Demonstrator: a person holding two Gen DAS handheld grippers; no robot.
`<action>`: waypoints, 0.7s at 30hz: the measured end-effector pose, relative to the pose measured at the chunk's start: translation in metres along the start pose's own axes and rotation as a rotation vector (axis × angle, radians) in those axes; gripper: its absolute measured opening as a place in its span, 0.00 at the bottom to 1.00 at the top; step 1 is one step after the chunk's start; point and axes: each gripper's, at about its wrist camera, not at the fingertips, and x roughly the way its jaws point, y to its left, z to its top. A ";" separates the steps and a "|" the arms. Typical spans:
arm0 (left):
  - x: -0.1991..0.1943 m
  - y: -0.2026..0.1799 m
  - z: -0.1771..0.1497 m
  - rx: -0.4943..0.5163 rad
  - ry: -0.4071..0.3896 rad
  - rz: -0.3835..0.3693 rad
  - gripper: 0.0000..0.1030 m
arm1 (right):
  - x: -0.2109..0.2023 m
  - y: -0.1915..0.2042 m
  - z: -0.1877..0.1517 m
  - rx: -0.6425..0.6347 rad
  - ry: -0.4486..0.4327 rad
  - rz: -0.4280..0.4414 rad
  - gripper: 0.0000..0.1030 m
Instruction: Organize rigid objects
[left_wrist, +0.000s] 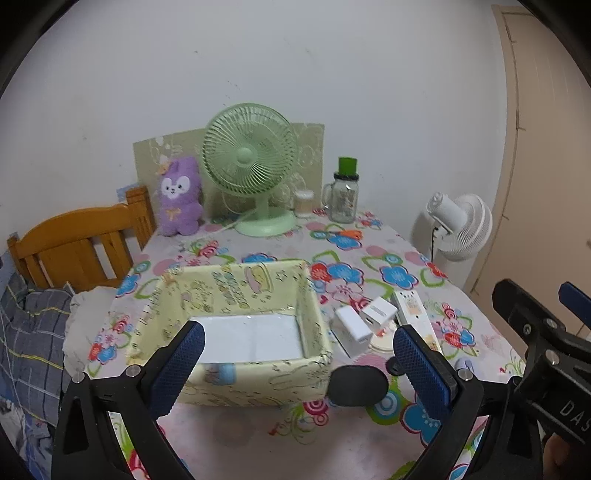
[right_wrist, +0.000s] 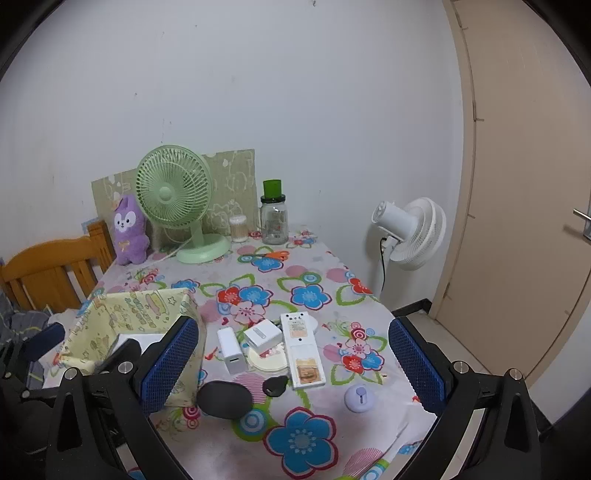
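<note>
You held both grippers wide open and empty: left gripper (left_wrist: 299, 363) over the yellow box (left_wrist: 236, 317), right gripper (right_wrist: 295, 363) over the chargers (right_wrist: 231, 349), remote (right_wrist: 303, 350) and black case (right_wrist: 223, 398) just beside the box.

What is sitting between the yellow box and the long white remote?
Two white chargers sit between the yellow box and the remote, one resting on a round cream disc. The right wrist view shows it best.
</note>
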 end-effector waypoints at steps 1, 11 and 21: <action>0.001 -0.002 -0.001 0.002 0.003 -0.001 1.00 | 0.002 -0.002 -0.001 0.003 0.002 0.001 1.00; 0.021 -0.021 -0.012 -0.006 0.036 -0.015 1.00 | 0.025 -0.023 -0.010 0.012 0.038 0.022 1.00; 0.042 -0.046 -0.040 0.033 0.031 -0.024 1.00 | 0.056 -0.042 -0.039 0.021 0.100 0.003 0.95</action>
